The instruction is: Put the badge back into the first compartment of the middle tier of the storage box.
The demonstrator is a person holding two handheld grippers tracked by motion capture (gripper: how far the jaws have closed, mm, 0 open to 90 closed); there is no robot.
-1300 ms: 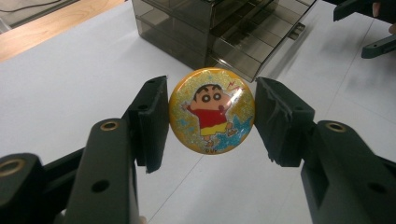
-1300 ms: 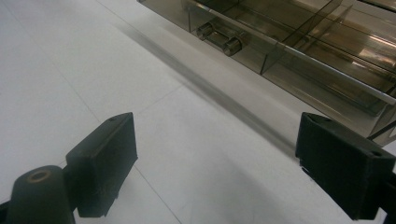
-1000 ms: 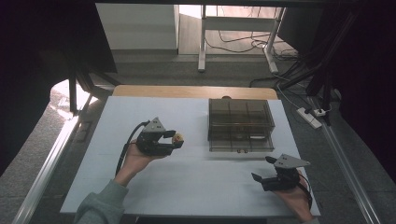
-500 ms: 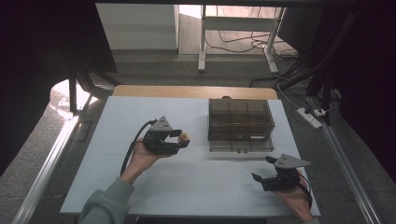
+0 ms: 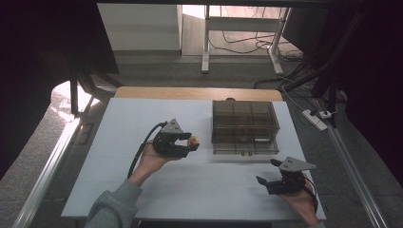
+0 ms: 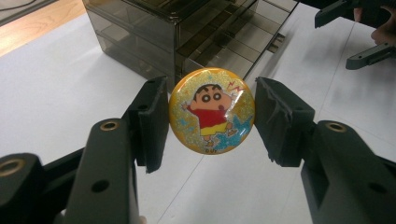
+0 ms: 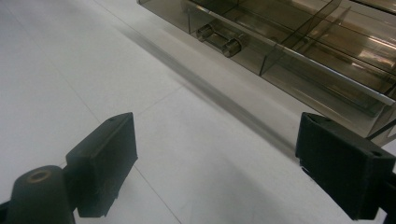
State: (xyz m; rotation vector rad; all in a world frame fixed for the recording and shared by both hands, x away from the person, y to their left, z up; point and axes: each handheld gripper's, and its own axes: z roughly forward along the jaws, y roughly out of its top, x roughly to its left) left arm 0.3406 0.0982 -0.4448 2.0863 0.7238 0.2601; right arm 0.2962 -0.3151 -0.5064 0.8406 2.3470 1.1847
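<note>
My left claw (image 5: 189, 141), clenched on the round cartoon badge (image 6: 212, 111), has carried it nearer the drawer box (image 5: 244, 127) by the table's (image 5: 123, 123) far edge; right claw (image 5: 269, 172) waits released.

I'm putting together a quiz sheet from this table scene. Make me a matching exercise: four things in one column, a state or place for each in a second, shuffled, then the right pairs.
Things:
1. left claw
2. right claw
3. round badge
4. smoky plastic drawer box

States or places:
A. standing on the white table, at its far right
B. jaws apart, nothing between them
C. yellow, with a cartoon child in a red shirt
D. shut on the badge's rim

Pairs: 1-D, 2-B, 3-C, 4-A
</note>
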